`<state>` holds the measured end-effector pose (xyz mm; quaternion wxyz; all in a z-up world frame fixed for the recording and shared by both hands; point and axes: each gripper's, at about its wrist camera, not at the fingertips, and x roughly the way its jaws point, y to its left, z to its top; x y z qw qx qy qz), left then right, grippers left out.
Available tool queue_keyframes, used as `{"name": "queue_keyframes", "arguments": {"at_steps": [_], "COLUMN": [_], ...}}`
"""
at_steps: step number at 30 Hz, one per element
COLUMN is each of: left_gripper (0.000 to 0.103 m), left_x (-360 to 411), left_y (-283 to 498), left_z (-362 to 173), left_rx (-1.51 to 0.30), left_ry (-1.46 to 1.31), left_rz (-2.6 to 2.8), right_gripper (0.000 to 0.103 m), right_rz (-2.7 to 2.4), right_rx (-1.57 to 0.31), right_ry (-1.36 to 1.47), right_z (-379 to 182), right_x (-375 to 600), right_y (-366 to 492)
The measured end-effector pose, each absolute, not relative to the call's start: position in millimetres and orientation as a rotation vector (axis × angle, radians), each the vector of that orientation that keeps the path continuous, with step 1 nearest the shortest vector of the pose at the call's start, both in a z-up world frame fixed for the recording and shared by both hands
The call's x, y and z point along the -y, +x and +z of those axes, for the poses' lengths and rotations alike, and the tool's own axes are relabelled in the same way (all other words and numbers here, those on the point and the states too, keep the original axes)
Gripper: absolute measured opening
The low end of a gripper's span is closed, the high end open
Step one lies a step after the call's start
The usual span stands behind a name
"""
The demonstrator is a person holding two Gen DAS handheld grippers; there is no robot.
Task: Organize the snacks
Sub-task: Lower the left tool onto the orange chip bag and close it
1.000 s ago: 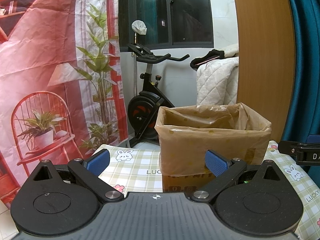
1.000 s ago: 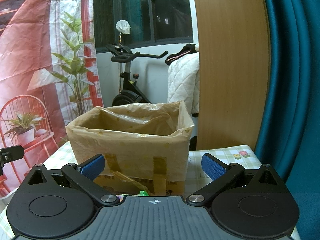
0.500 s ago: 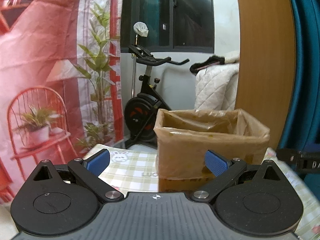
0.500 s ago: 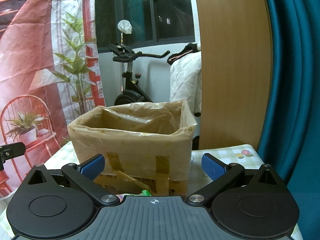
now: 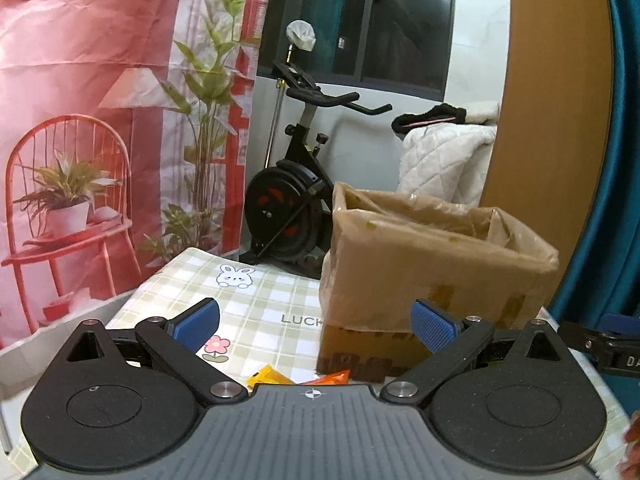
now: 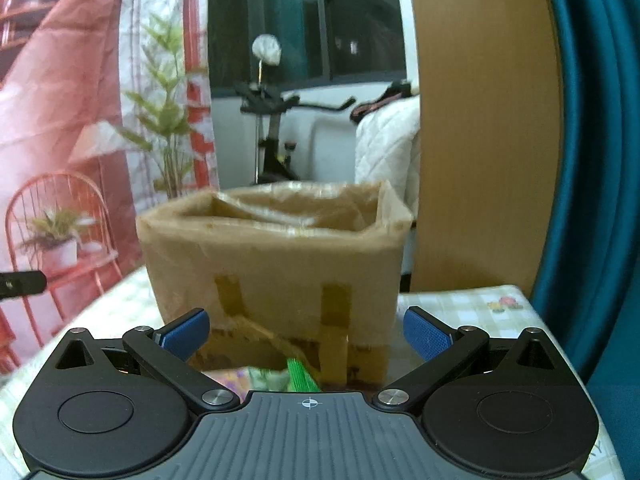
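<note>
left wrist: low, oblique | right wrist: head-on | shared: box (image 5: 432, 264) (image 6: 276, 256)

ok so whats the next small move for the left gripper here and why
Probably tip the left gripper down toward the orange snack packets lying just under its nose. Its jaws are open and empty, and the lined cardboard box stands right behind them on the checked tablecloth.

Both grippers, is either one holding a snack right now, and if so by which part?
Neither. The left gripper and the right gripper both have their jaws wide open with nothing between them; the snack packets lie on the table below.
</note>
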<state>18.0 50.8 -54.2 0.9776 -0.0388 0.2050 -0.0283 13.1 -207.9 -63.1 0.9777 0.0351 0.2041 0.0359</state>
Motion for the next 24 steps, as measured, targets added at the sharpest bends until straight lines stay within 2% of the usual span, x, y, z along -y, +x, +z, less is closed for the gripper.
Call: {"name": "queue_keyframes", "arguments": {"at_steps": [4,11,15,24], "left_gripper": [0.102,0.101,0.094,0.094], "left_x": [-53.5,-61.5,-61.7,-66.3], "left_y": [22.7,38.5,41.9,50.9], "left_z": [-61.9,-78.2,-86.1,-105.2], "left_rx": [-0.402,-0.449,-0.473,-0.52], "left_ry": [-0.054,-0.053,-0.049,-0.045], "left_rz": [-0.005,-0.012,-0.029,-0.031], "right_gripper": [0.102,0.088,0.079,0.079], "right_rz": [0.075,0.095,0.125,0.158], "right_rx": [-0.439,-0.51,-0.539,-0.642], "right_ry": [0.063,0.018,0.019,0.021], "right_z": [-80.3,-116.1,-129.2,-155.6], "right_x": [216.5,221.4,219.5,214.9], "right_y": [15.7,23.3,29.0,49.4]}}
